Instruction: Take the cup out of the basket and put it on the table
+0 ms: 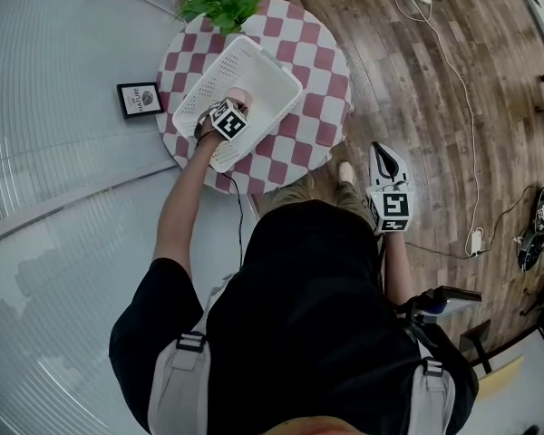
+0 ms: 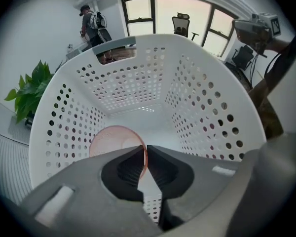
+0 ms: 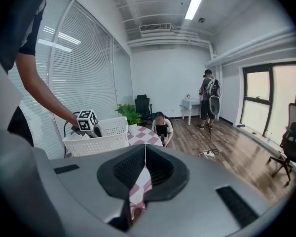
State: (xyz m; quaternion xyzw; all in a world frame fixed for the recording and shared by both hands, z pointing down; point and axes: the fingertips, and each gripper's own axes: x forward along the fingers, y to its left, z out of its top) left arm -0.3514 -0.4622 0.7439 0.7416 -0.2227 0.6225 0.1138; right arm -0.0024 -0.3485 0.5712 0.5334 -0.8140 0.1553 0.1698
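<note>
— Where is the cup?
— I see the pink cup (image 2: 113, 141) down inside the white basket (image 2: 202, 102), near the wall on the left in my left gripper view. My left hand-held gripper (image 2: 144, 149) has its jaws pinched on the cup's rim.
— And the basket?
— It sits on the round checkered bench (image 1: 322, 107), just beside a green plant (image 1: 219, 3).
— Your other side?
— My right hand-held gripper (image 3: 144, 154) has its jaws pressed together with nothing between them. I hold it clear of the bench, over the wooden floor (image 1: 435, 107).
</note>
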